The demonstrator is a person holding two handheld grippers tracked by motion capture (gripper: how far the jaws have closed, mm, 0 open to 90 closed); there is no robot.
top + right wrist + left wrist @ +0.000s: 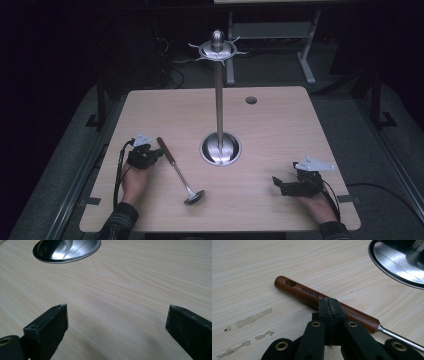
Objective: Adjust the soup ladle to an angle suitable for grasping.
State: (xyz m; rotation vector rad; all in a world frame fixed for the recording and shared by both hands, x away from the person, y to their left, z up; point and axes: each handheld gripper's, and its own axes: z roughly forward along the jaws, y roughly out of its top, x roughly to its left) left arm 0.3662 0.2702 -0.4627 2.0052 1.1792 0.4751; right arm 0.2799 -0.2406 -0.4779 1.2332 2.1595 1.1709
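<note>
A ladle (176, 169) with a brown wooden handle (299, 291) and a steel bowl lies flat on the table, left of the middle. My left gripper (158, 153) rests on the table beside the handle's end. In the left gripper view its jaws (329, 302) are pressed together just in front of the handle, with nothing between them. A tall steel stand (219, 100) with hooks around its top rises from a round base (220, 148) at the table's centre. My right gripper (276, 182) lies near the front right, its fingers (50, 325) wide apart over bare wood.
The light wood table (280, 130) has a round cable hole (251, 100) at the back right. The stand's base (397, 260) lies right of the ladle handle and also shows ahead of the right gripper (67, 248). Dark floor and desk legs lie beyond.
</note>
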